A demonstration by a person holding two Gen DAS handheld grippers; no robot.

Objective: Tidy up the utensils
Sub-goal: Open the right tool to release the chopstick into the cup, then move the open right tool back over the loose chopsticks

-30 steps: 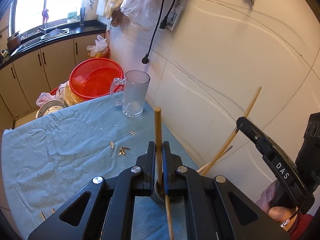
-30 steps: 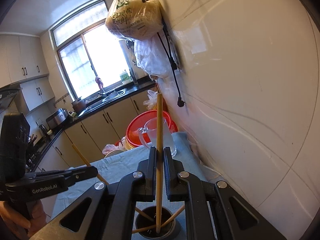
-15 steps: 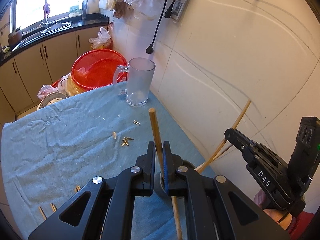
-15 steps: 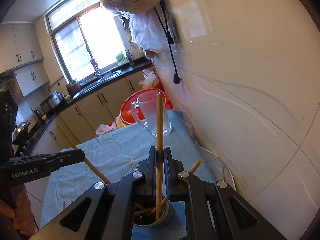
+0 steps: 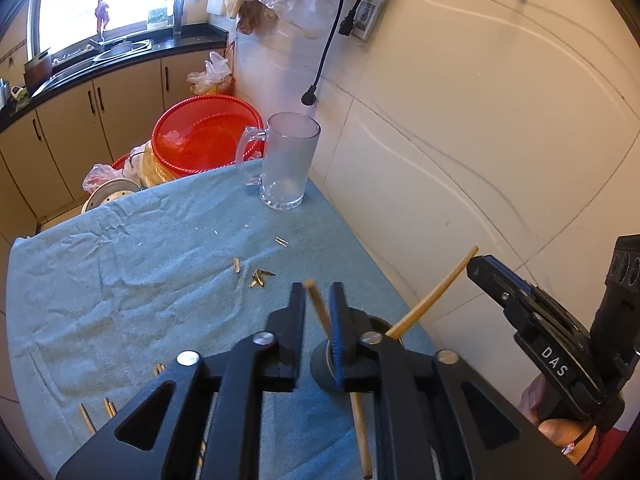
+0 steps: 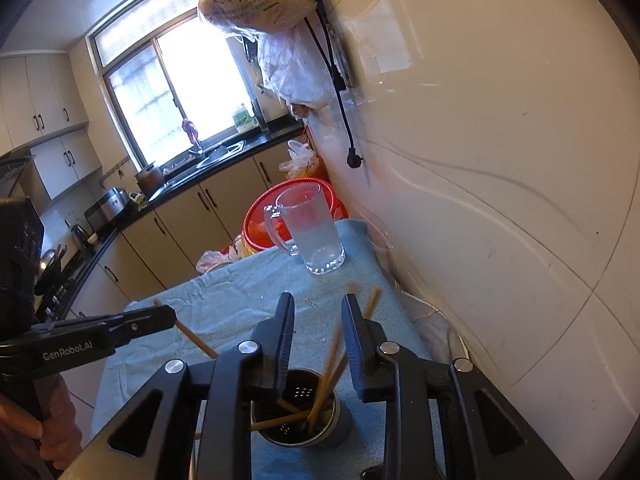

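Both grippers are hovering over the metal cup (image 6: 296,416) at the near end of the table (image 5: 120,264), close to the wall (image 5: 480,160).

Right gripper (image 6: 316,336): jaws standing apart, holding nothing. A chopstick (image 6: 326,376) is leaning between them with its lower end inside the cup — judged to be just let go; it looks blurred.

Left gripper (image 5: 318,312): jaws parted, and a second chopstick (image 5: 320,312) is slanting across the gap, touching the blue pad of the right-hand jaw. No real squeeze visible, so I am reading it as open. Its lower end seems to be running past the cup, not clearly into it.

More chopsticks are already leaning in the cup; one (image 5: 432,294) is pointing toward the wall.

Doing this step well: steering the left stick's lower tip over the cup mouth before opening wider, and lifting both grippers straight up so the jaws are not catching the leaning sticks and tipping the cup.

Room: wall just beside the cup on the right, table edge near the cup too — open cloth lying to the left. Loose sticks (image 5: 96,412) are waiting at the near-left edge. The glass mug (image 5: 288,164) is standing well apart at the far end.
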